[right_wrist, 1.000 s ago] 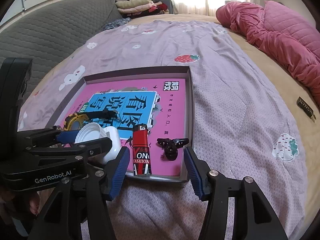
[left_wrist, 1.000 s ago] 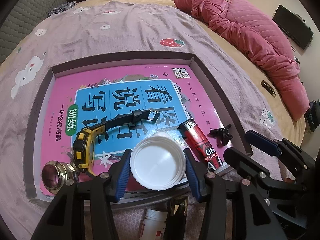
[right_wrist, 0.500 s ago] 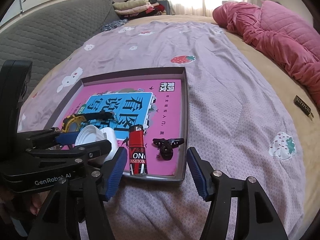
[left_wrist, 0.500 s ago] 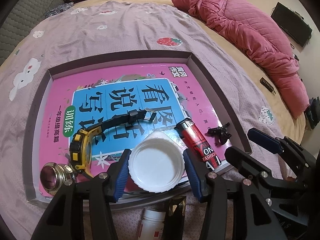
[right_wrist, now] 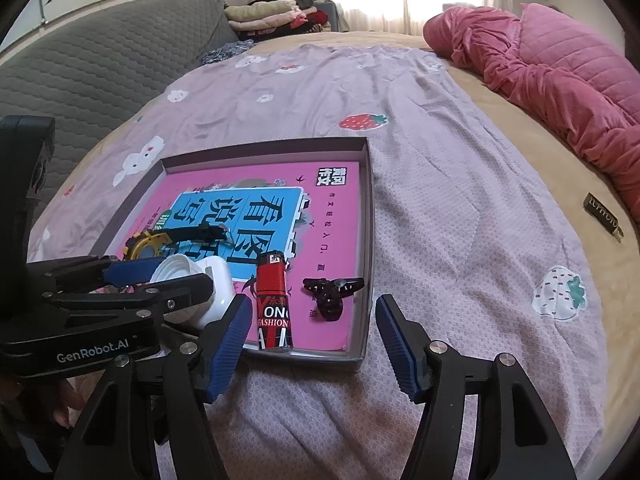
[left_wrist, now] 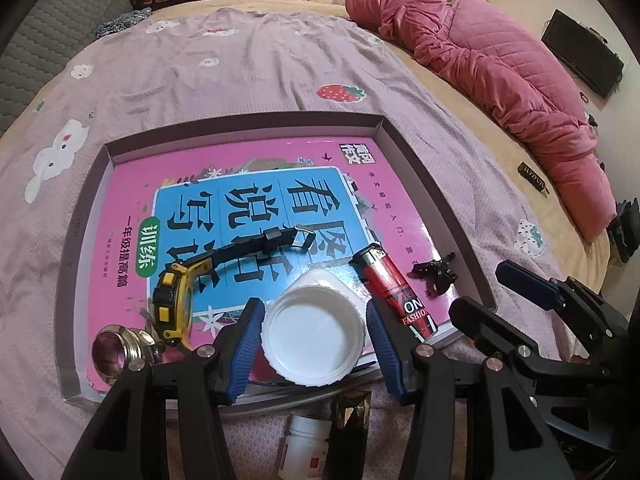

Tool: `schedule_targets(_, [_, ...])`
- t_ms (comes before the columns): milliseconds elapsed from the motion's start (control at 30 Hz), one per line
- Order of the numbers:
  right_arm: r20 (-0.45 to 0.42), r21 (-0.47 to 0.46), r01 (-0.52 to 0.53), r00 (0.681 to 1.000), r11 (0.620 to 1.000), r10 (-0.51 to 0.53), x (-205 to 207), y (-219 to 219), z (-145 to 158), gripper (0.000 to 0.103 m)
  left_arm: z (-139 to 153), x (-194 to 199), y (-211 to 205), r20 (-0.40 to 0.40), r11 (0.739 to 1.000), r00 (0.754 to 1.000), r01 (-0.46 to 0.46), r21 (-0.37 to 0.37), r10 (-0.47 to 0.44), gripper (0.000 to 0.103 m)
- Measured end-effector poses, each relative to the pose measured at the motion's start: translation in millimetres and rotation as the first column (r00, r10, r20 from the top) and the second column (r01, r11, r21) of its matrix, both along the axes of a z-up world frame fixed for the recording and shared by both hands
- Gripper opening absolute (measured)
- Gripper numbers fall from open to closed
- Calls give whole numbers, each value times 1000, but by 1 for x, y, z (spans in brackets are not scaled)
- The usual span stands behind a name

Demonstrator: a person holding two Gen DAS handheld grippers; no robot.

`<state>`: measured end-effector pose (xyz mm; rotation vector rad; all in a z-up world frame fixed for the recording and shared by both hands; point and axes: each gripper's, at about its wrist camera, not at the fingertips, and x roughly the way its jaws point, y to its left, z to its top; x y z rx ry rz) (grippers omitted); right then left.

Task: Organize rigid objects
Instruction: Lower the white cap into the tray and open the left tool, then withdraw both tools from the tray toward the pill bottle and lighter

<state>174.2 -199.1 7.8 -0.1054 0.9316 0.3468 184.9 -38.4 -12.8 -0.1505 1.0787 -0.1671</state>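
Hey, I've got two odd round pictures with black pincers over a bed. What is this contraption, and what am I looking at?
There is no robot. A person holds a two-finger tool in each hand, and a wide-angle camera on each looks along its blue-padded fingers. One picture is from the left tool, the other from the right tool. On the bed lies a shallow tray holding a pink book. On the book are a yellow watch, a red lighter, a black clip and a metal ring. A white lid sits between the left tool's pads; whether they press it I cannot tell. The right tool's jaws are opening, with nothing between them.
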Motion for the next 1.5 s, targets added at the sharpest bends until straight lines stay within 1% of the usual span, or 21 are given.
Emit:
schedule_targets(167, [7, -3, -2, 1000, 1000, 2, -2, 0, 3, 69, 6, -4, 4, 11, 1000, 1000, -8, -12, 8, 53])
schedule_targets(267, [13, -2, -3, 1000, 1000, 3, -4, 0, 6, 69, 11, -7, 7, 24, 1000, 1000, -19, -8, 19, 58])
schedule_targets(633, [45, -6, -11, 999, 1000, 11, -14, 4, 20, 71, 29, -16, 19, 63, 999, 997, -49, -14, 49, 59])
schedule_targets(900, [70, -3, -18, 997, 1000, 18, -22, 7, 32, 72, 44, -28, 37, 92, 996, 991, -91, -24, 93, 60])
schedule_targets(1233, [99, 0, -71, 993, 997, 71, -41, 21, 45, 74, 61, -48, 45, 128, 994, 986, -109, -8, 109, 60])
schedule_targets(1500, [87, -16, -118, 989, 993, 119, -61, 32, 41, 74, 61, -65, 45, 134, 995, 986, -102, 12, 100, 60])
